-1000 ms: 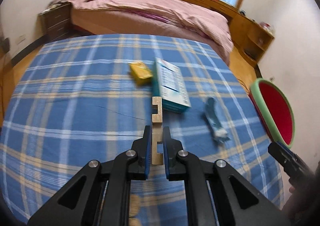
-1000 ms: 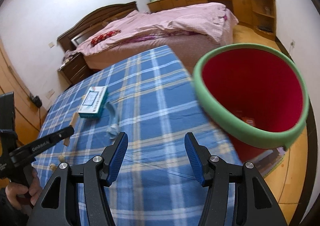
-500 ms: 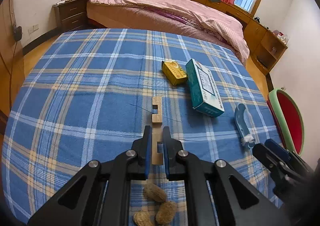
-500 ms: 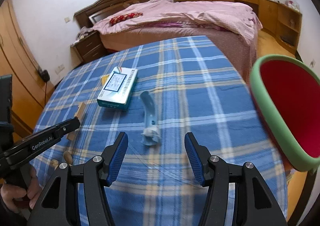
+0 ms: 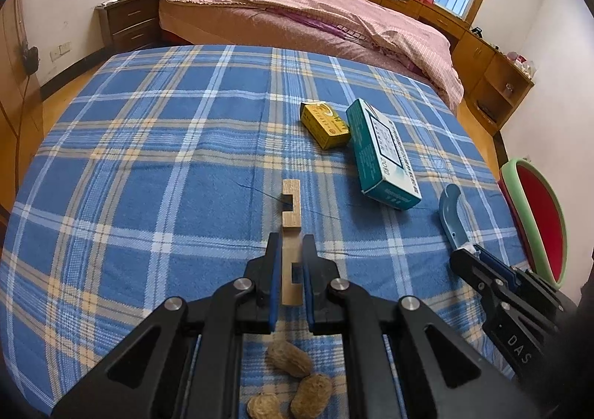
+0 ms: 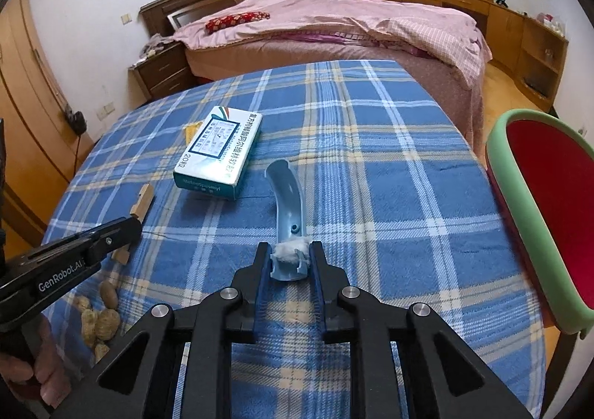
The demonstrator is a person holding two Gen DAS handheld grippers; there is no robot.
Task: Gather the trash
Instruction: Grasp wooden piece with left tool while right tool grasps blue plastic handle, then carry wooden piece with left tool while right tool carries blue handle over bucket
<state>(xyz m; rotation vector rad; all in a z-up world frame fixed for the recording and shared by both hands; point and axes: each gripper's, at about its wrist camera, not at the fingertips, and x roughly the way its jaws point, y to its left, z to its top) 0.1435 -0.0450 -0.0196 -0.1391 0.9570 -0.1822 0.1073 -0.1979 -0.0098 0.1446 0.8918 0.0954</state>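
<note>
Between my left fingers (image 5: 290, 263) sits a notched wooden strip (image 5: 290, 211), clamped near its lower end, its far end jutting out ahead over the blue plaid cloth (image 5: 148, 159). Ahead and to the right lie a yellow box (image 5: 325, 124) and a teal carton (image 5: 382, 155), just beside each other. Under the left fingers are three peanuts (image 5: 293, 382). My right fingers (image 6: 289, 263) are closed around the near end of a curved blue plastic piece (image 6: 287, 196), where a tuft of white fluff (image 6: 291, 252) sits. Off the right fingers' right side, past the cloth's edge, stands a red bin with a green rim (image 6: 519, 196), mouth facing me.
</note>
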